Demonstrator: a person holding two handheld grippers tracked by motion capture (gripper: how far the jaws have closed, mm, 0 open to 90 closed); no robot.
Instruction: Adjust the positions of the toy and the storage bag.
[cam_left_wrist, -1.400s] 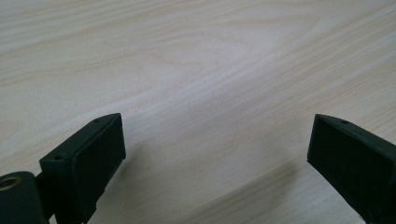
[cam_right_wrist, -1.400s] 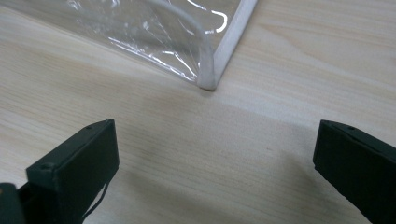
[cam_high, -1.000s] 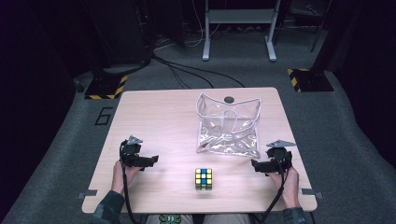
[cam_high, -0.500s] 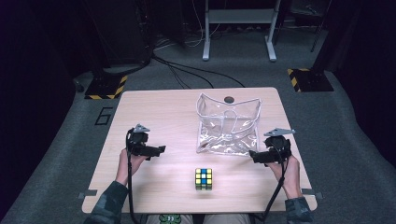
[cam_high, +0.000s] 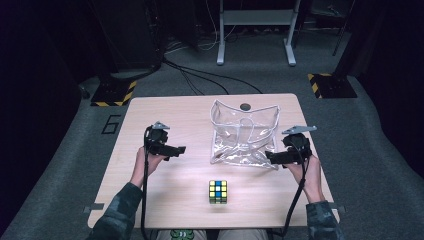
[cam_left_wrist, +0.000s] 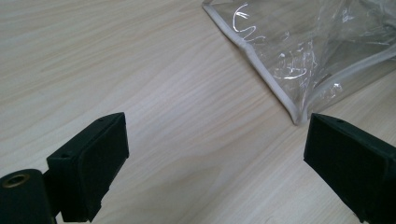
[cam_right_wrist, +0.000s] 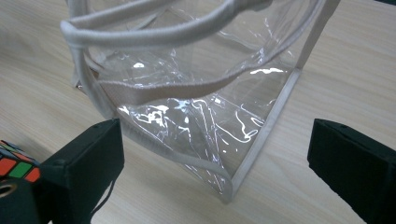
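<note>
Crinkled clear plastic bag (cam_high: 243, 133), white-edged.

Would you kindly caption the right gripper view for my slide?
Open right tool faces a clear bag's corner on the wooden table.

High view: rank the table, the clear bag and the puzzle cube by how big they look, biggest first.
1. Table, by far the largest.
2. Clear bag, covering a modest patch of the tabletop.
3. Puzzle cube, the smallest, though it sits slightly nearer the camera.
</note>
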